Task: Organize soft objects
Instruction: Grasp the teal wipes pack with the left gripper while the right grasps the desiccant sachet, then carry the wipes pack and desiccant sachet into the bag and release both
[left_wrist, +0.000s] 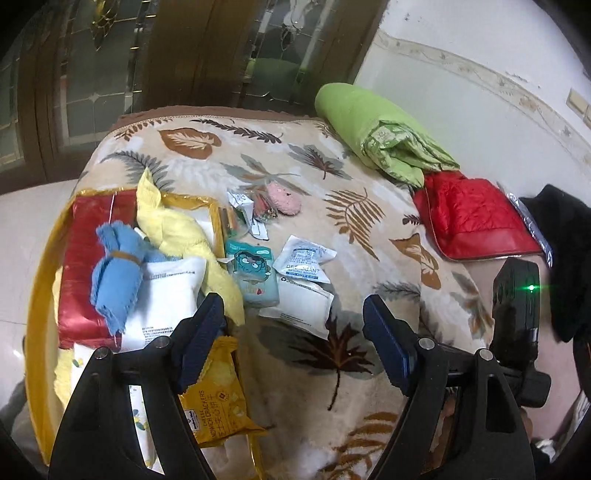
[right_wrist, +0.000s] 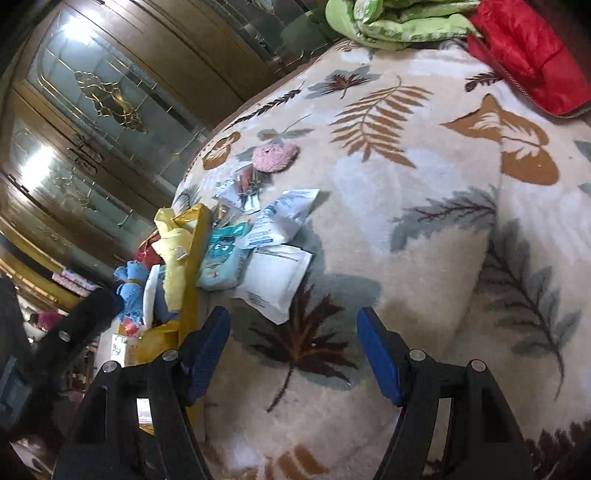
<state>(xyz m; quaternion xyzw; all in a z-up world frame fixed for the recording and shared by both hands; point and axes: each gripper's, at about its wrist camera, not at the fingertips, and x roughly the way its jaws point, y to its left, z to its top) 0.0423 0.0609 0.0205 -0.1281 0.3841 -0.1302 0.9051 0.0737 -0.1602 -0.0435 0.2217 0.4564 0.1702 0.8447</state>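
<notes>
Soft objects lie spread over a leaf-patterned blanket (left_wrist: 369, 236), and most are heaped at its left side in and beside a yellow-edged storage bag (left_wrist: 44, 266).

The green quilt (left_wrist: 369, 129) is the largest; rolled up, it lies at the far right of the blanket with its long axis running from far left to near right, the patterned open end pointing toward the red padded jacket (left_wrist: 476, 221) that touches it. The jacket lies flat, folded, at the blanket's right edge.

Inside the bag a red package (left_wrist: 79, 258) lies flat. Across it a yellow cloth (left_wrist: 173, 225) trails from a raised tip at the far side down toward the near side, draped over the bag's rim. The blue cloth (left_wrist: 114, 273), bundled and bound round its middle by a band, lies on the red package with its long axis running far to near. A white pouch (left_wrist: 166, 295) sits just beside it.

On the blanket, near the bag, are a teal tissue pack (left_wrist: 253, 273), upright in the left view, two white sachets (left_wrist: 303, 273) overlapping beside it, and farther off a small pink plush (left_wrist: 286, 199) among little wrappers. A yellow cracker pack (left_wrist: 214, 398) lies at the near edge of the bag.

The left gripper (left_wrist: 295, 321) and the right gripper (right_wrist: 293, 328) both hover over the blanket, fingers spread wide with nothing between them.
</notes>
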